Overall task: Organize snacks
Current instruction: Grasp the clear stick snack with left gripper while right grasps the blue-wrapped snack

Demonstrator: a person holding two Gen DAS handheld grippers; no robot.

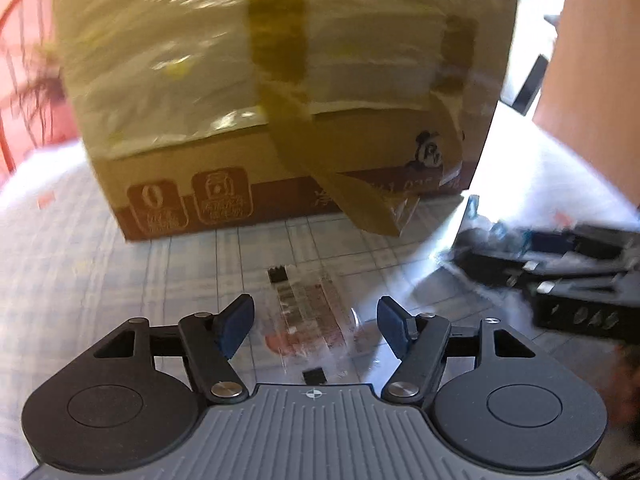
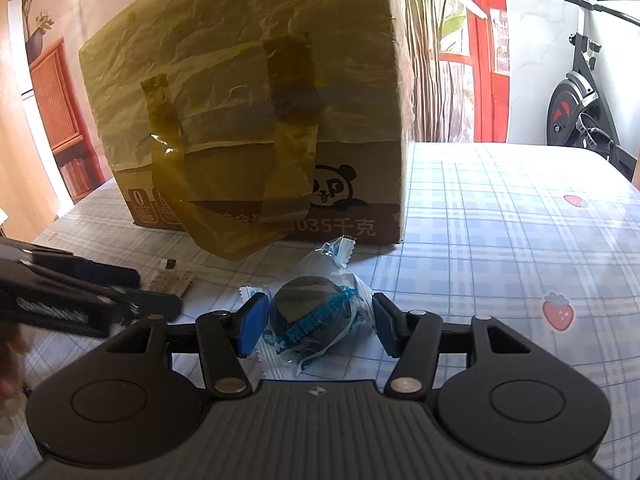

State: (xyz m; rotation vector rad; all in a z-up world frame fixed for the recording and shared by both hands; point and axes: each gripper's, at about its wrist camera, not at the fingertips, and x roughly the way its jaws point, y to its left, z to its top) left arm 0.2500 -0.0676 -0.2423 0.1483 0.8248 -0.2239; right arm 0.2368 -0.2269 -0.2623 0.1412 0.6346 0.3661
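The left claw point(image 1: 316, 326) hangs low over the bench point(image 1: 120, 264), its blue pads spread apart with a flat clear snack packet point(image 1: 310, 318) lying on the cloth between and just beyond them, not gripped. The right claw point(image 2: 320, 326) sits equally low, fingers wide apart on either side of a round dark snack in a crinkled clear-and-blue wrapper point(image 2: 316, 316); whether the pads touch the wrapper cannot be told. Just beyond both stands a cardboard box point(image 2: 256, 120), draped in wrinkled yellowish plastic held by olive tape strips, with a panda print near its base. The bench wears a smooth pale-blue checked cloth with strawberry motifs. Only the right wrist view shows an exercise bike point(image 2: 576, 92) far right; the left view is motion-blurred.
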